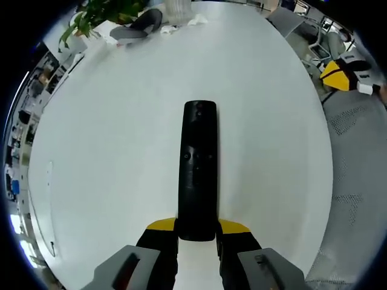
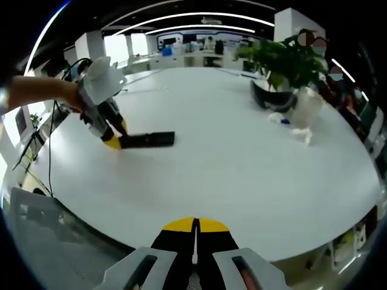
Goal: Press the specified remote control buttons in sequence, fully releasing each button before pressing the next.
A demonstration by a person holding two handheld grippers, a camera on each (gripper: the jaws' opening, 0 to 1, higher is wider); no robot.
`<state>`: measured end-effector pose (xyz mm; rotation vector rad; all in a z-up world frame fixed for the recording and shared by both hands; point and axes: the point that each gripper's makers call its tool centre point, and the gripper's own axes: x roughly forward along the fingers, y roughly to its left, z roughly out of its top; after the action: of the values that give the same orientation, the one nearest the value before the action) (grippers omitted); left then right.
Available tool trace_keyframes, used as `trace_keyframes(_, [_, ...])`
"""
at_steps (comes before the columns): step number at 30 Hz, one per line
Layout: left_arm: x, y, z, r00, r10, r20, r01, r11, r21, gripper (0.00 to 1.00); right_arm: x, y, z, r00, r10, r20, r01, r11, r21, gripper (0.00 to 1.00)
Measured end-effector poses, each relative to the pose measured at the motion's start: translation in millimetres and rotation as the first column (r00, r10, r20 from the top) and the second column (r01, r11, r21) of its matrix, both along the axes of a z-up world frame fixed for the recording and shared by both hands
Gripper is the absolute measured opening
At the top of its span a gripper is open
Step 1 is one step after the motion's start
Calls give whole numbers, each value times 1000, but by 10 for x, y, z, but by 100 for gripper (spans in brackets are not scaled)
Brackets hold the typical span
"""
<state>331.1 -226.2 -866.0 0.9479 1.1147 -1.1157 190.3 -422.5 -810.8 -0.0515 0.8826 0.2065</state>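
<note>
A long black remote control (image 1: 198,169) lies flat on the white table (image 1: 121,151), its near end held between the yellow-tipped jaws of my left gripper (image 1: 198,228), which is shut on it. Small buttons show near its middle. In the right gripper view the same remote (image 2: 148,140) lies at the left of the table with the left gripper (image 2: 115,140) clamped on its end and a person's hand behind it. My right gripper (image 2: 195,226) hovers at the table's near edge, jaws shut together with nothing between them, well away from the remote.
A potted plant (image 2: 289,60), a dark headset-like object (image 2: 269,96) and a white vase with crumpled paper (image 2: 305,115) stand at the far right of the table. Office chairs (image 1: 314,36) and grey floor lie beyond the table's edge.
</note>
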Motion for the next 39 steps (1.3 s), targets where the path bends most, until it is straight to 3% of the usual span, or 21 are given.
trace_keyframes(17, [-187, -27, -3, 1000, -1, 6, 1, 1000, 4, 23, 2, -3, -7, 1000, 1, -3, -1, 1000, 0, 0])
trace_keyframes(23, [-203, -20, 4, 1000, 14, 3, -14, 1000, -28, 23, -8, 9, -9, 1000, 10, -7, -10, 1000, -5, 0])
trace_keyframes(31, [-369, -34, 9, 999, 37, 8, -37, 997, -68, 23, -13, 6, -24, 1000, 12, -13, -12, 1000, -10, 0])
trace_keyframes(39, [-410, -39, -1, 1000, 29, 7, -28, 999, -42, 23, -22, 16, -31, 1000, 16, -17, -16, 1000, -11, 0])
